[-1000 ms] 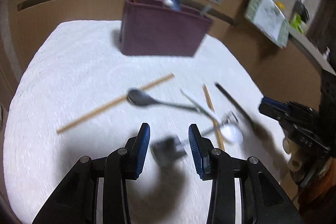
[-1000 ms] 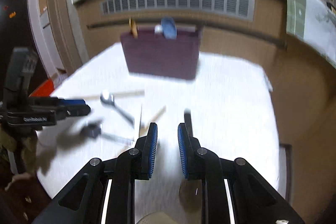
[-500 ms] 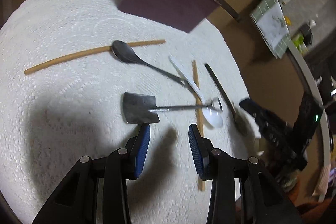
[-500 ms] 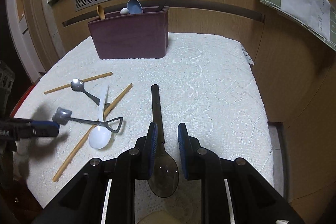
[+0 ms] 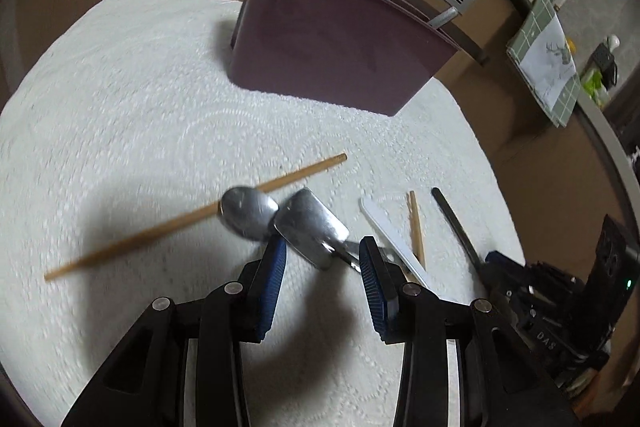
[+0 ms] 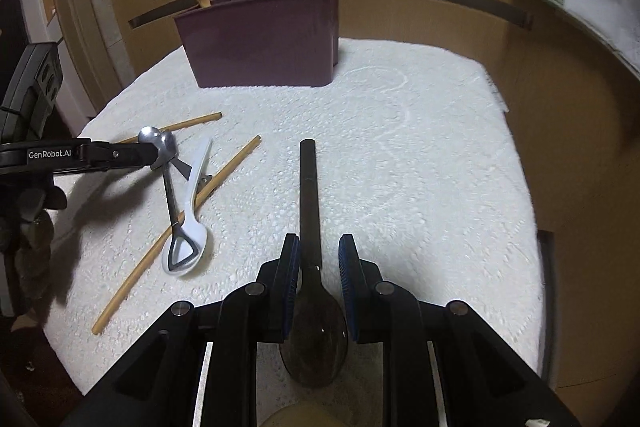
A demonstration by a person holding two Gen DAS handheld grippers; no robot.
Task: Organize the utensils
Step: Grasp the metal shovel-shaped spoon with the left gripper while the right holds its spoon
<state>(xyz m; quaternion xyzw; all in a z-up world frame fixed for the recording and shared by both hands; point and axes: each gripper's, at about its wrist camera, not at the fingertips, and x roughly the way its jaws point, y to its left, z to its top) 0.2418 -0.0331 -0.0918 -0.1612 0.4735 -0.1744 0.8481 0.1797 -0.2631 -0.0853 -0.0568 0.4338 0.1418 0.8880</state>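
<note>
While the white cloth (image 6: 420,155) covers the whole table, the left gripper (image 5: 322,259) hangs over the heap of utensils at its left side, jaws spread wide, with the flat blade of a small metal shovel-shaped spoon (image 5: 310,227) just ahead of its tips, not pinched. A metal spoon (image 5: 248,213) lies across a wooden chopstick (image 5: 192,217) beside it; a white spoon (image 6: 192,203) and a second chopstick (image 6: 176,231) lie further right. Behind them stands the maroon utensil holder (image 6: 260,39), already holding several pieces. At the right, the right gripper (image 6: 318,257) straddles the dark spoon (image 6: 310,187) lying on the cloth, jaws parted with a gap on either side of the handle.
</note>
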